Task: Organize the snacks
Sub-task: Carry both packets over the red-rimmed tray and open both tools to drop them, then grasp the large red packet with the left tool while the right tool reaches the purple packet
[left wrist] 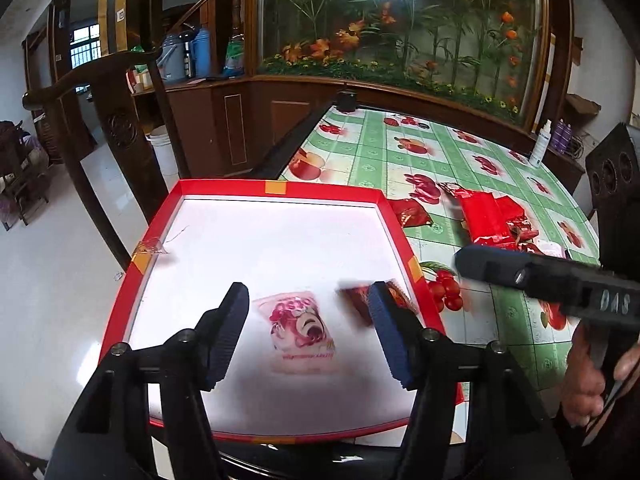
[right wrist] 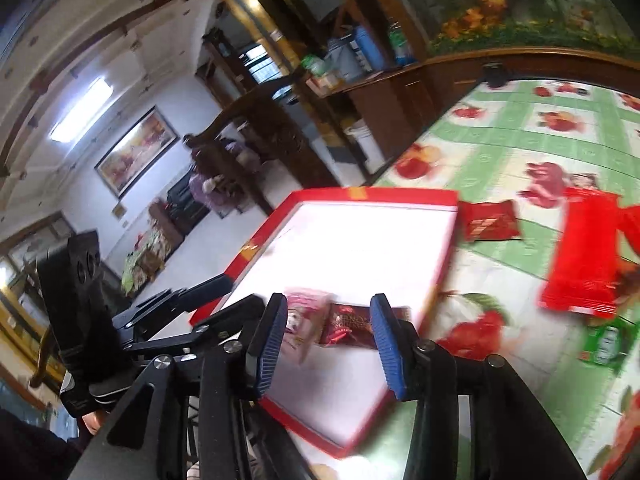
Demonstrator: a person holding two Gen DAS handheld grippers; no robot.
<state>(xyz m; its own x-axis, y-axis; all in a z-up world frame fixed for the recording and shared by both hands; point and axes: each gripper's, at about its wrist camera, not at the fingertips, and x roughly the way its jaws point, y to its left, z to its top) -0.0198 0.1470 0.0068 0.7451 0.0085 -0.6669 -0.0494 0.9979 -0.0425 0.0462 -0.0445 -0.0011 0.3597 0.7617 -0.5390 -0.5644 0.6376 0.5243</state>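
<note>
A red-rimmed tray with a white floor sits on the fruit-print tablecloth. Inside it lie a pink snack packet and a dark red packet. My left gripper is open and empty, hovering over the pink packet. My right gripper is open and empty above the dark red packet; its body shows in the left wrist view. More red snack packs, a small red packet and a green packet lie on the cloth right of the tray.
The table ends at a dark left edge, with floor and a wooden chair beyond. A spray bottle and a black speaker stand at the far right. A glass cabinet with flowers backs the table.
</note>
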